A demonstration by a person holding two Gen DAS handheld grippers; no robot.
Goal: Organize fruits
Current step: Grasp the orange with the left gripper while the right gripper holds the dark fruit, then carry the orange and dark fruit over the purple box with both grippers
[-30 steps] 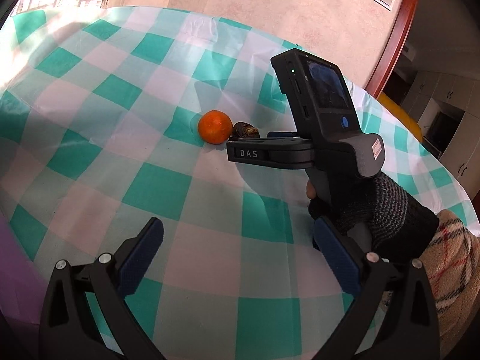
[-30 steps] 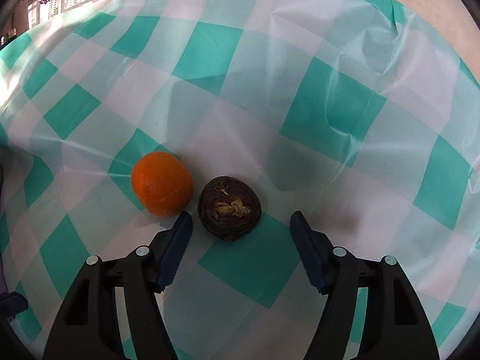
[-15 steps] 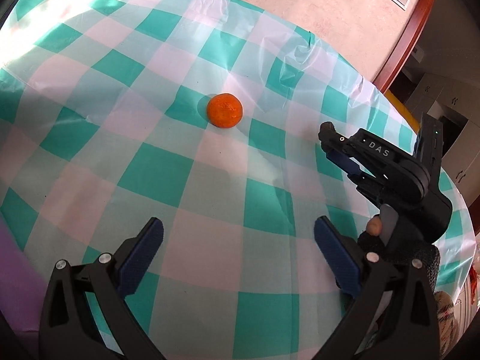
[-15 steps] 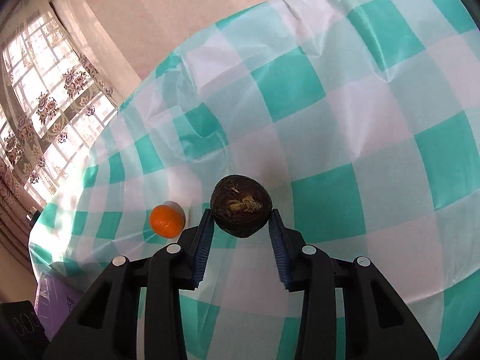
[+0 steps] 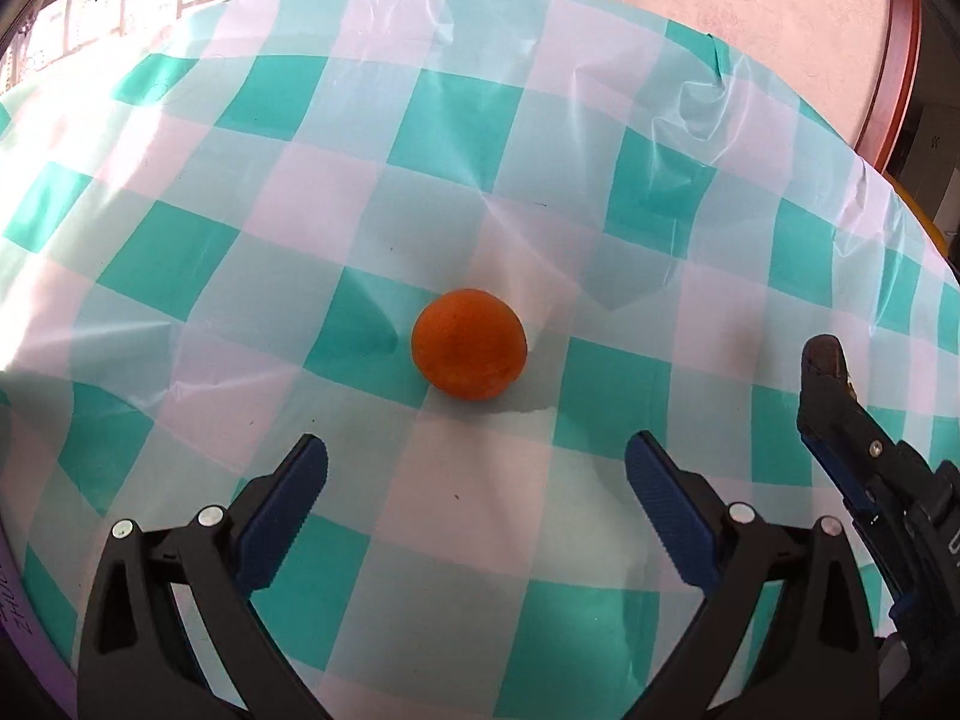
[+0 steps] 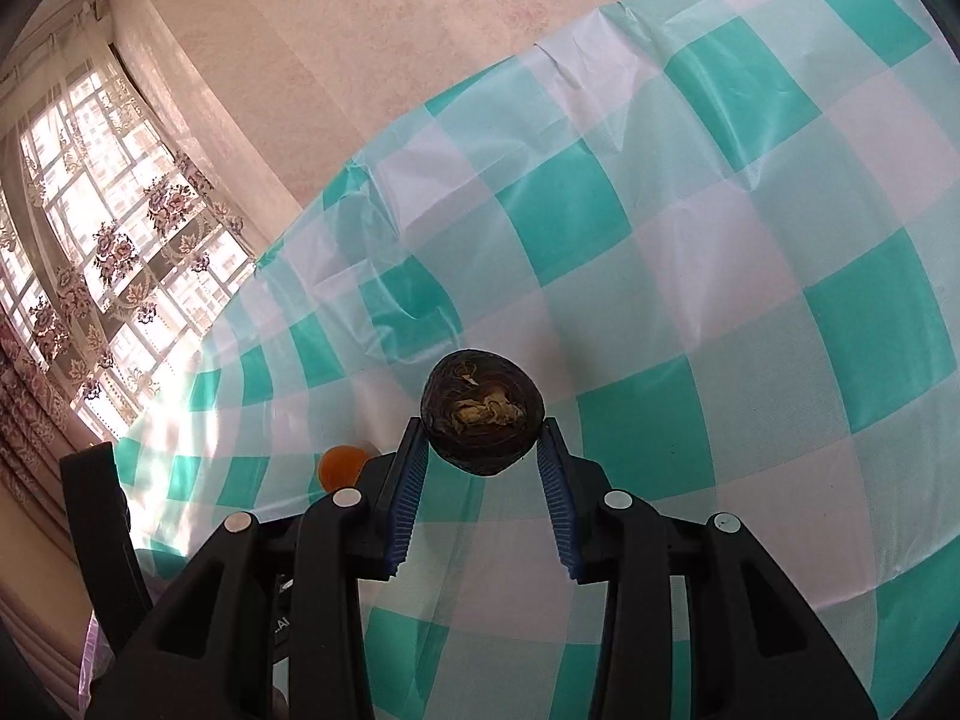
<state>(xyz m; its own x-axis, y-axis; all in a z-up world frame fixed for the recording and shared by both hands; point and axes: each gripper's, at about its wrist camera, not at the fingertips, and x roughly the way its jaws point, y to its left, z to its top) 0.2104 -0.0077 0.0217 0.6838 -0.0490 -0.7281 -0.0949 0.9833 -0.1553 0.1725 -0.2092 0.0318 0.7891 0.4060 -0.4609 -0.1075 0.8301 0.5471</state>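
Lifted off the checked tablecloth [image 5: 600, 90] since the earlier frame, the dark brown fruit [image 6: 483, 411] is now clamped in the right gripper [image 6: 483, 450], whose jaws have just closed. At centre frame, the orange [image 5: 469, 351] is left on the cloth ahead of the left gripper [image 5: 474, 468], which is held wide open and empty; no container is seen, so sorting is judged barely begun.

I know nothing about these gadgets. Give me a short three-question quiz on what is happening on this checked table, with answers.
1. True or false: the right gripper is shut on the dark brown round fruit.
2. Which fruit lies on the teal-and-white checked tablecloth ahead of the left gripper? A) a green apple B) the round orange tangerine C) a yellow banana
3. Fill in: the left gripper's jaws are ____.

Key: 1 true, its blue pads press on both sides of the fruit. 2 B. 3 open, and they hold nothing.
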